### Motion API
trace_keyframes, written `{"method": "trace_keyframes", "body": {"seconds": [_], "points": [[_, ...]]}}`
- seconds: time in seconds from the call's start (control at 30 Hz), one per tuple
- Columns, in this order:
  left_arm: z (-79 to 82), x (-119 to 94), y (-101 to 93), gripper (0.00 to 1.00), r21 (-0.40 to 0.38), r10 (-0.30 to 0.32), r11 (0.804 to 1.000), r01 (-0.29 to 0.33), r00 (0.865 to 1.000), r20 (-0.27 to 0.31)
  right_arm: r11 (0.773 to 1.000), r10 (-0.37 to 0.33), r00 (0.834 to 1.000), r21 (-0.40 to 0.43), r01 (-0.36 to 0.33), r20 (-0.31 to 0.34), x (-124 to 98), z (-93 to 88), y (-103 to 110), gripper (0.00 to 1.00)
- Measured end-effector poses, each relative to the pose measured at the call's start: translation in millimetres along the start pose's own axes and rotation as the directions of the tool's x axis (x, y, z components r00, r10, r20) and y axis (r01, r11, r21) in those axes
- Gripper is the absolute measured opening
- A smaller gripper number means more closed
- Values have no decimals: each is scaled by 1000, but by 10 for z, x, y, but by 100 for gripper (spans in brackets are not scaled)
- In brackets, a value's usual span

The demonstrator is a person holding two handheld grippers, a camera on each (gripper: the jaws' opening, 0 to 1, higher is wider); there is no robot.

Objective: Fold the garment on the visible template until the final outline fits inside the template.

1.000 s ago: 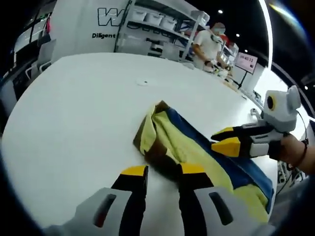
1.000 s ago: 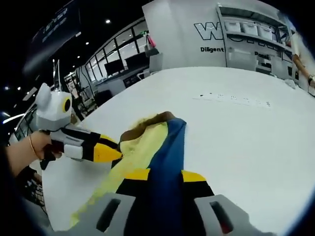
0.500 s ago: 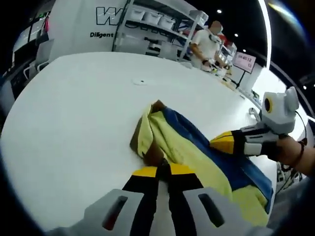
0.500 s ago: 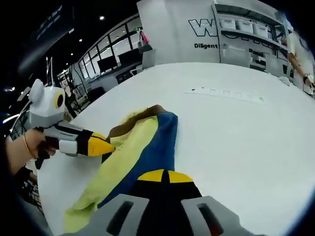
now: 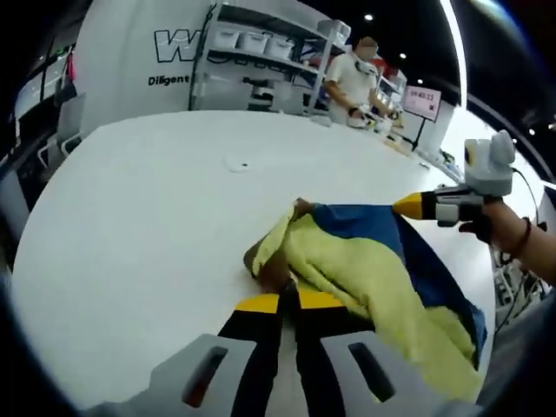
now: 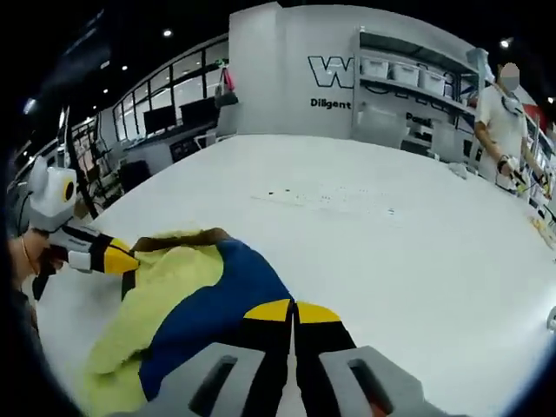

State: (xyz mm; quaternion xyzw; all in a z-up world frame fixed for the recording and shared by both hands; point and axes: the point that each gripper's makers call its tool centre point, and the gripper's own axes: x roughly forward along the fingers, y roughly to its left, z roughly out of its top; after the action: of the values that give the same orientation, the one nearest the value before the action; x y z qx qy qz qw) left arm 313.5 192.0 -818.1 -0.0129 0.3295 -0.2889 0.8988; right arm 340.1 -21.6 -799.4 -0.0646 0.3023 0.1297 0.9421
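Both pairs of fingers, apart a second ago, are now together and clamped on cloth. The left gripper (image 5: 288, 301) pinches the near edge of the garment (image 5: 365, 269) where yellow fabric meets a brown strip, and its yellow tips meet with no gap. The right gripper (image 6: 294, 311) is closed the same way on the blue edge of the garment (image 6: 200, 300). Since the earlier frames the right gripper has also swung outward. In the left gripper view the right gripper (image 5: 410, 205) now sits at the far corner of the blue panel, which has spread wider. In the right gripper view the left gripper (image 6: 130, 259) holds the yellow side.

Judging from this, both grips are set and the cloth is being drawn apart or carried over for a fold. The garment is still a loose, bunched heap of yellow, blue and brown, so the task looks far from done.

Outward from the fingers, the garment lies on the white desk (image 5: 130, 208), near its front edge. No template outline can be made out on the desk near the garment.

As for containers, pale bins (image 6: 407, 68) stand on shelves behind the desk; their contents cannot be seen. A person (image 5: 352, 78) stands near them.
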Motion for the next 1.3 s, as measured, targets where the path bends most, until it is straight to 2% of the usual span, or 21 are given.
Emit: {"method": "trace_keyframes", "body": {"seconds": [0.23, 0.37, 0.43, 0.5, 0.57, 0.7, 0.83, 0.87, 0.93, 1.0, 1.07, 1.13, 1.17, 1.3], "points": [[40, -16, 93, 4, -2, 21, 1000, -21, 1000, 20, 997, -82, 997, -15, 82, 2, -23, 73, -404, 0], [81, -21, 139, 5, 0, 32, 999, -32, 999, 33, 996, -85, 996, -15, 85, -3, -14, 49, -477, 0], [97, -10, 136, 7, 1, 37, 999, -37, 998, 41, 997, -82, 997, -10, 82, -2, -8, 48, -465, 0], [120, 11, 182, 14, 70, 77, 994, -81, 995, 57, 997, -74, 997, -9, 74, -2, 4, 47, -449, 0], [81, 18, 170, 21, 67, 90, 993, -92, 995, 41, 998, -53, 999, 18, 53, 0, 25, 42, -420, 0], [36, -21, 146, 22, 5, 68, 998, -69, 997, 46, 999, -29, 1000, 40, 30, -4, 44, 18, -406, 0], [-18, -72, 132, 26, -11, 72, 997, -71, 997, 42, 992, 9, 1000, 128, -9, 2, 12, -21, -380, 0], [-30, -80, 125, 28, -19, 71, 997, -70, 997, 39, 988, 20, 1000, 156, -21, 4, -3, -29, -358, 2], [-66, -115, 96, 32, -51, 70, 996, -68, 997, 34, 980, 40, 999, 193, -39, 1, -39, -48, -314, 18], [-101, -142, 55, 35, -81, 64, 995, -62, 997, 31, 984, 45, 999, 173, -45, 0, -103, -74, -261, 19], [-158, -166, -22, 36, -137, 51, 989, -47, 998, 25, 985, 47, 999, 168, -43, -21, -183, -156, -173, 23], [-218, -178, -107, 36, -256, 49, 966, -43, 999, 17, 979, 52, 998, 198, -45, -32, -247, -256, -80, 29], [-240, -174, -161, 37, -271, 34, 962, -26, 999, 23, 978, 52, 998, 205, -42, -43, -271, -306, -44, 29], [-322, -142, -199, 34, -254, 58, 965, -58, 998, -8, 980, 34, 996, 198, -18, -78, -334, -487, 75, 26]]}}
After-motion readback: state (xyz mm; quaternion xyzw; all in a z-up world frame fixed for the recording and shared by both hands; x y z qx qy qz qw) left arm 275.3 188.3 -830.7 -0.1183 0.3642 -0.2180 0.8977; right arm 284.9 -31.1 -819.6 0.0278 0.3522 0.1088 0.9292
